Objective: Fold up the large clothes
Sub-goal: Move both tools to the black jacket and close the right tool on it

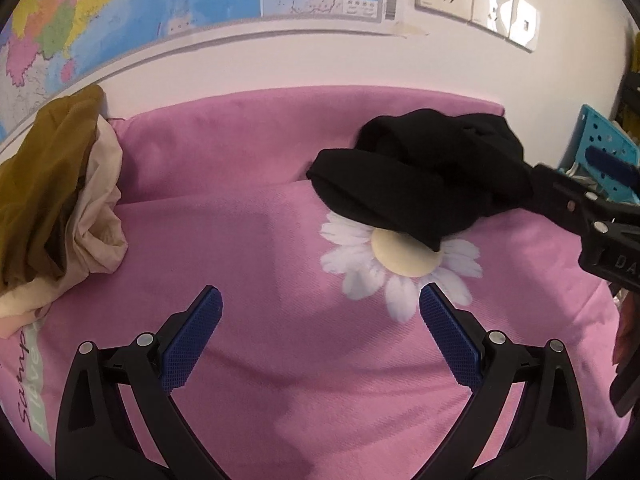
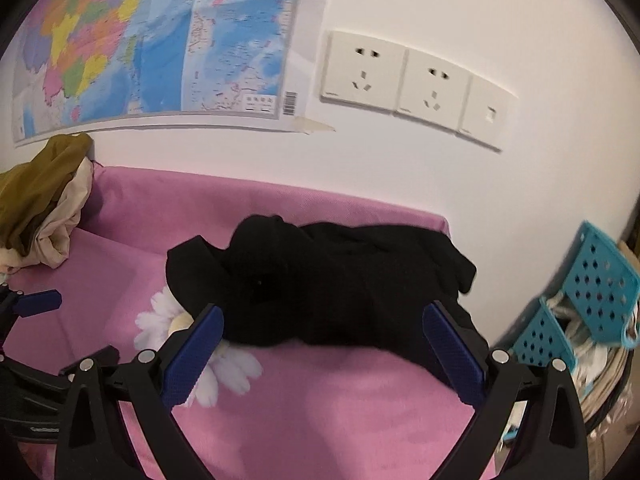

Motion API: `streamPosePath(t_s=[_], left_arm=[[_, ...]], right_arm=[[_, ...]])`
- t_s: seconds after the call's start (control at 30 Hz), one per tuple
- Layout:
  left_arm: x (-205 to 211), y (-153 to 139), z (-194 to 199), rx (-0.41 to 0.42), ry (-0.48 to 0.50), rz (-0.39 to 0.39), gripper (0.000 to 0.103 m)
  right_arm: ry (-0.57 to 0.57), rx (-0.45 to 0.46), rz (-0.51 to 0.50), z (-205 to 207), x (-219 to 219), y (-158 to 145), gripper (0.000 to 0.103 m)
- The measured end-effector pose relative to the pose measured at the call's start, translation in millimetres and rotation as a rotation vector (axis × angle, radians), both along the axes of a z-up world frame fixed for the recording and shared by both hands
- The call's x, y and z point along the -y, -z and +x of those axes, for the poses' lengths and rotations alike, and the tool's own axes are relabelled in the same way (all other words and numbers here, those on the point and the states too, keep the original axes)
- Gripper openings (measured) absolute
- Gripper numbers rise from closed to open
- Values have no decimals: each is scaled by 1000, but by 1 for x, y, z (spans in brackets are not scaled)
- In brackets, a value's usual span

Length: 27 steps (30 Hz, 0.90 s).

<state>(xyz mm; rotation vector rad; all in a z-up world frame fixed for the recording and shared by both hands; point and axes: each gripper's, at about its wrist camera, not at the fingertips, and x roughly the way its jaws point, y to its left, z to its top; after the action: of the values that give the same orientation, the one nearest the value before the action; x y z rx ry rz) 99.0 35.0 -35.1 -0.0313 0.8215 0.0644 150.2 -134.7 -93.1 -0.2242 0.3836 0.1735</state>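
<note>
A crumpled black garment point(image 1: 420, 184) lies at the back right of the pink cloth-covered surface point(image 1: 256, 248), partly over a white daisy print point(image 1: 392, 264). It fills the middle of the right wrist view point(image 2: 328, 284). My left gripper point(image 1: 320, 300) is open and empty, above bare pink cloth to the garment's front left. My right gripper point(image 2: 323, 318) is open, its blue pads point(image 2: 452, 344) just in front of the garment's near edge. It also shows at the right edge of the left wrist view point(image 1: 592, 208).
A heap of olive and beige clothes point(image 1: 52, 200) lies at the back left against the wall. A wall map point(image 2: 140, 40) and sockets point(image 2: 412, 80) hang behind. A blue perforated basket point(image 2: 588, 304) stands off the surface's right edge.
</note>
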Motion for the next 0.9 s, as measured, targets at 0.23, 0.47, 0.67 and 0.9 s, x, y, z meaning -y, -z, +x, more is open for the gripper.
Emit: streamPosePath(t_s=[0.23,0.47,0.67,0.9], left_arm=[[0,8,18,-27,-4,11,97],[-6,13,35,-44,-13,18,97],[-10,17,58,-66,-7,21,97],[-27,18,76,-65,18,-27,98]], right_arm=[[-44,-20,-82,32,-16,9,97],[-63,-84,-119,90,-29,18,97],[-203,-175,-68,126,-32,18,50],[-298,-146,103,111,14,-26,8]])
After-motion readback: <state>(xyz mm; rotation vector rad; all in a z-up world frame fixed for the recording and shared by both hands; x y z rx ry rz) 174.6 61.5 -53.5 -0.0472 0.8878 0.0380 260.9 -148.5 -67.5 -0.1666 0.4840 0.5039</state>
